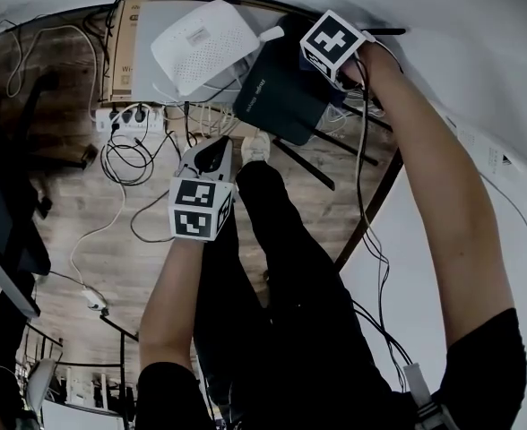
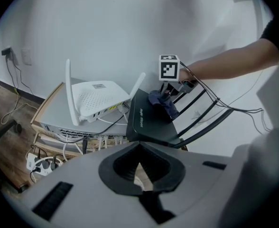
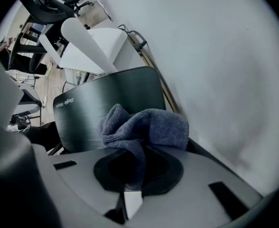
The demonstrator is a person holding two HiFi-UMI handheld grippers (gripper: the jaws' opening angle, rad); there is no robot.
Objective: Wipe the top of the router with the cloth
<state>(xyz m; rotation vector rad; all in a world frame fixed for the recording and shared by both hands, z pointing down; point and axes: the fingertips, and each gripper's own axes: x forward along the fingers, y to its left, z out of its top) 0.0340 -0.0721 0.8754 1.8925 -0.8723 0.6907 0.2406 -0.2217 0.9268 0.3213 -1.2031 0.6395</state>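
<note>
**Black router** [image 1: 281,97] [image 2: 149,120] [image 3: 106,103]. Flat dark casing with pale lettering on its near edge. It stood against the white wall [image 2: 106,27], just right of the white router. Its thin black antennas [image 2: 201,113] stuck out to the right.

**Cloth** [image 3: 144,127] [image 2: 163,101]. Blue-grey, knitted texture, bunched into folds. It lay on the top of the black router, toward the far right part, with one fold drawn down into the right hand-held gripper.

**Right hand-held gripper** [image 3: 132,170] [image 2: 170,87]. Held over the black router's top, marker cube [image 1: 333,45] uppermost. Its jaws were closed upon the fold of cloth. The bare forearm reached in from the right.

**Left hand-held gripper** [image 2: 139,167] [image 1: 211,155]. Held low and nearer the person, well apart from both routers and pointing toward them. Its jaws met at the tips with nothing between them. Only floor showed through the small gap behind the tips.

**White router** [image 1: 205,43] [image 2: 99,99] [image 3: 97,51]. Perforated top and two white antennas. It rested on a grey box [image 2: 54,118] with a row of ports and cables along its near face.

**Power strip** [image 1: 129,119] [image 2: 40,163]. White, with several plugs seated, lying on the wooden floor [image 1: 111,240] below the grey box among loose coiled cables.

**Person.** Black trousers and a pale shoe [image 1: 254,146] showed between the two hand-held grippers in the head view.
</note>
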